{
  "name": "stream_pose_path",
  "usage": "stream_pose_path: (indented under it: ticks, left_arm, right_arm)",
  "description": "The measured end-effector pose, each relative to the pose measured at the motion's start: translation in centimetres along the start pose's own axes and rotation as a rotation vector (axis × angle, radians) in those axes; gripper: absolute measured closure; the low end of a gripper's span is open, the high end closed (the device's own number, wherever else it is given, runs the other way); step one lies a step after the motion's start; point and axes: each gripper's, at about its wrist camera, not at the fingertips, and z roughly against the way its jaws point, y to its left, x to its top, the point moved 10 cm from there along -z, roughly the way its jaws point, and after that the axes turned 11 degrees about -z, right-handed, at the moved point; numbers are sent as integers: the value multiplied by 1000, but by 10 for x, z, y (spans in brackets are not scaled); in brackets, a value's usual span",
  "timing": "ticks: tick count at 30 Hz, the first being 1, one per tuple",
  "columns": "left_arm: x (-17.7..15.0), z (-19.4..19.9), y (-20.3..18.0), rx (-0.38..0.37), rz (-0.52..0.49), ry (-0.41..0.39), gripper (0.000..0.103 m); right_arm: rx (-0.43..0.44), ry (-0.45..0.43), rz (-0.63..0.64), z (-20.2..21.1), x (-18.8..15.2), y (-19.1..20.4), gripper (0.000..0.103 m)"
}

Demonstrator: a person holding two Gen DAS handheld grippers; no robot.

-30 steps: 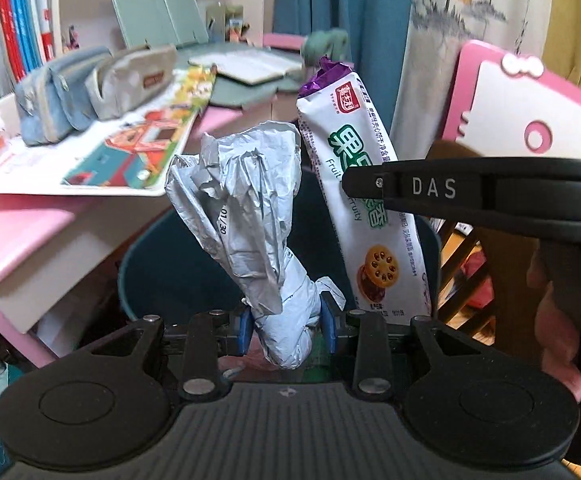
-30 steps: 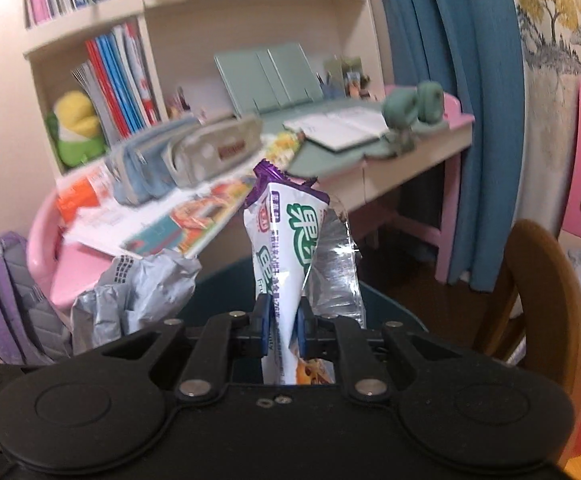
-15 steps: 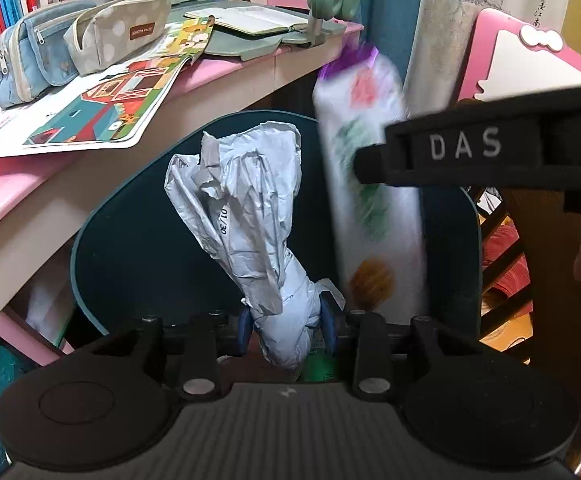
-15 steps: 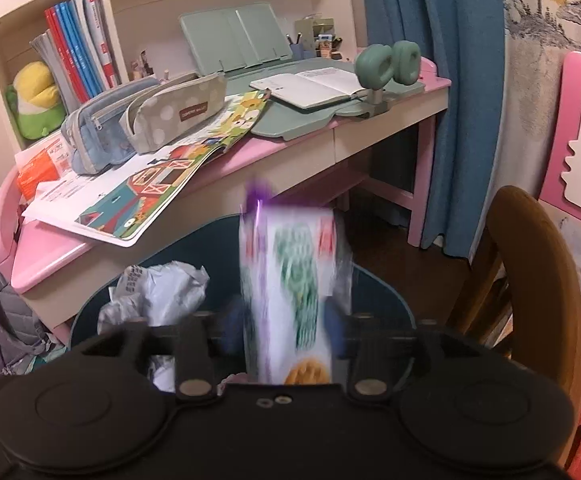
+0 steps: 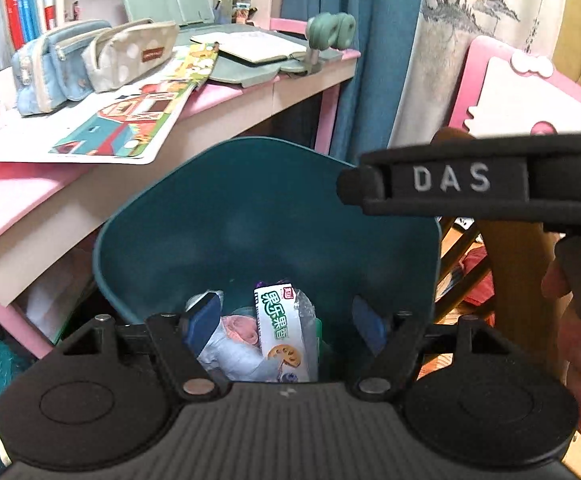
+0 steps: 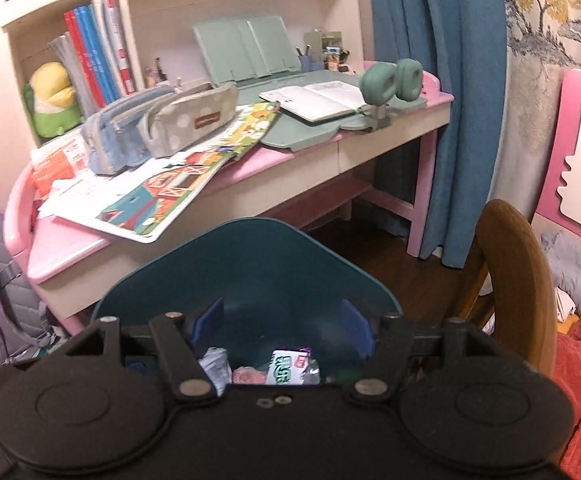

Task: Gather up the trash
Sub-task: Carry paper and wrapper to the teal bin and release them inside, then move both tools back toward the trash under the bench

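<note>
Snack wrapper (image 5: pixel 280 332): lying inside the teal bin (image 5: pixel 266 216), leaning on the crumpled grey bag (image 5: pixel 234 352); likely feather-light, crinkly and slick, best pinched at a flat end.
Crumpled grey bag: resting at the bin's bottom beside the wrapper; soft film, probably springing back, easiest taken at a bunched fold.
Left tongs (image 5: pixel 286 320): jaws have just been opening, now standing wide and gripping nothing, hanging over the bin.
Right tongs (image 6: pixel 282 322): likewise just opened, wide and empty above the bin.
Desk (image 6: pixel 250 172): pink, standing behind the bin; picture sheets overhanging its front edge, pencil cases behind them.
Room: blue curtain (image 6: pixel 430 80) hanging past the desk's right corner, wooden chair (image 6: pixel 510 280) standing near the bin.
</note>
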Motion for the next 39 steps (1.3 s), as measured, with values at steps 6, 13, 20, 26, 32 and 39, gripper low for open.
stream_pose_path:
  ticks: [6, 13, 20, 26, 32, 39]
  left_arm:
    - [-10, 46, 19, 10, 30, -55, 24]
    - [-35, 107, 51, 40, 66, -110, 20]
    - [-81, 167, 95, 105, 110, -134, 20]
    - [-130, 211, 141, 183, 186, -144, 16]
    - [-196, 239, 194, 277, 260, -132, 11]
    - [-292, 248, 259, 395, 339, -85, 0]
  right_arm:
    - [53, -20, 55, 36, -13, 26, 23]
    - [121, -24, 109, 73, -35, 65, 16]
    - [223, 13, 197, 97, -76, 119, 10]
    - [316, 86, 275, 94, -129, 176, 5]
    - [410, 182, 376, 72, -200, 241, 3]
    - [526, 314, 481, 32, -290, 311, 2]
